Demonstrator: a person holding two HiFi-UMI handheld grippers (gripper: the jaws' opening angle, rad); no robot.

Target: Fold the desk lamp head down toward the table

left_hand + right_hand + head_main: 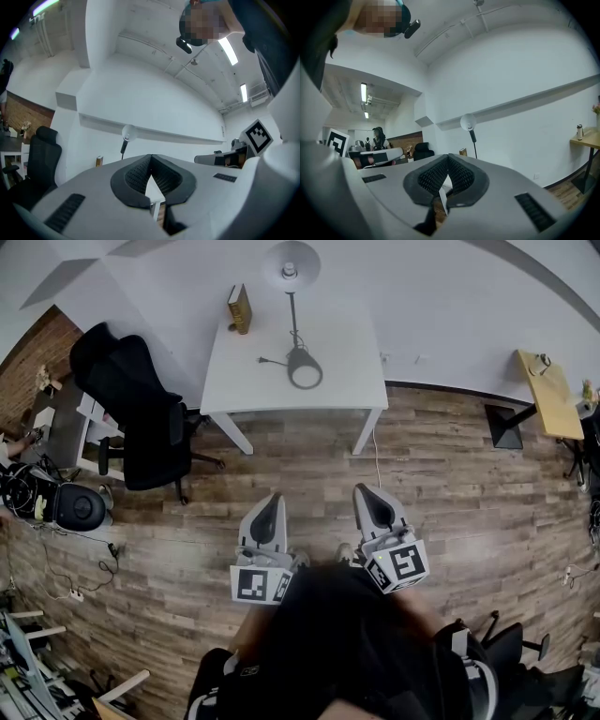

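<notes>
I see 2 matt grey plastic shells on the left gripper (151,158) and right gripper (448,158), their fingers (136,176) lined with black, finely dimpled pads that look rubbery. Ahead of the fingers, the desk (244,371) has a smooth, matt white top. The desk lamp (290,265) on it shows a smooth white head and a thin dark stem, possibly metal. Below the fingers, the floor (450,474) is rough-grained wood plank.
</notes>
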